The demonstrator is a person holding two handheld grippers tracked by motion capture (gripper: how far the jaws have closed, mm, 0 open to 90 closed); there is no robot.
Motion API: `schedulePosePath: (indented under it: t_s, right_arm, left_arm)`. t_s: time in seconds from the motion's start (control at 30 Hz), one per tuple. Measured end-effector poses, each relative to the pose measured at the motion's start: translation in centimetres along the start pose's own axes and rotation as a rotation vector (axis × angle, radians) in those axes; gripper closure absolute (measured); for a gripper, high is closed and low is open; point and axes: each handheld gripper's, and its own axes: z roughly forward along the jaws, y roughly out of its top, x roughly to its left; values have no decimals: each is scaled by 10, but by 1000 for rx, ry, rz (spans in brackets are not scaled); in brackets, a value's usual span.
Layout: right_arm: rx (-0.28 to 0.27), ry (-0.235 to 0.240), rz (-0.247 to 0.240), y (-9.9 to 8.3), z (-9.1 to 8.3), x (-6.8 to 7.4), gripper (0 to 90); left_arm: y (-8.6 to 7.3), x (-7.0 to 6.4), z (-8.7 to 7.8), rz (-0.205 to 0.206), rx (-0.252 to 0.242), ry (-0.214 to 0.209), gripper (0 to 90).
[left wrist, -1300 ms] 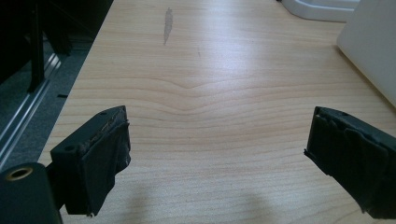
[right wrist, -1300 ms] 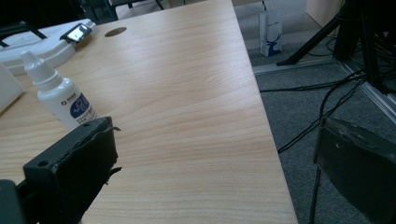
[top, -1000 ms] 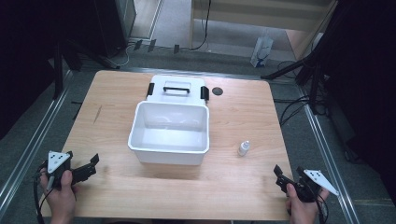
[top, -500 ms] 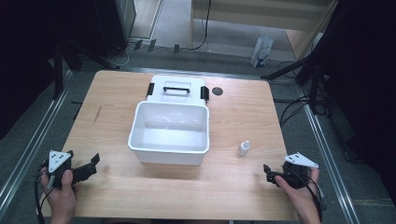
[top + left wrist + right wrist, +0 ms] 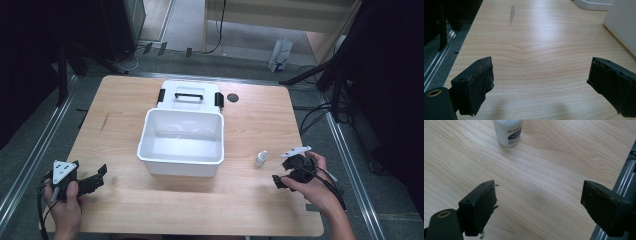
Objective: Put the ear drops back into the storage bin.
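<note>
Near the right edge of the bench: a bottle just left of the right tongs.

The small white bottle is seen standing upright, its long axis vertical, just beside the right tongs and well apart from the left tongs at the opposite near corner. Both tongs are held spread wide, with nothing between the jaws. In the right gripper view the bottle lies ahead and slightly left of the gap, so a short forward reach is judged enough. A white bin stands mid-bench, its lid behind it.
</note>
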Motion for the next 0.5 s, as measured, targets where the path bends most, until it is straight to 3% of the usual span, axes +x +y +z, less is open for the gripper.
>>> schedulePosePath:
  t_s: [0.1, 0.33, 0.5]
  right_arm:
    - [50, 65, -60, 13, -2, 1, 132]
    - [179, 42, -132, 36, 3, 11, 139]
    - [228, 58, -156, 49, 6, 13, 265]
  left_arm:
    - [0, 0, 0, 0, 2, 0, 68]
    - [0, -1, 1, 1, 4, -2, 68]
    - [0, -1, 1, 2, 6, -2, 68]
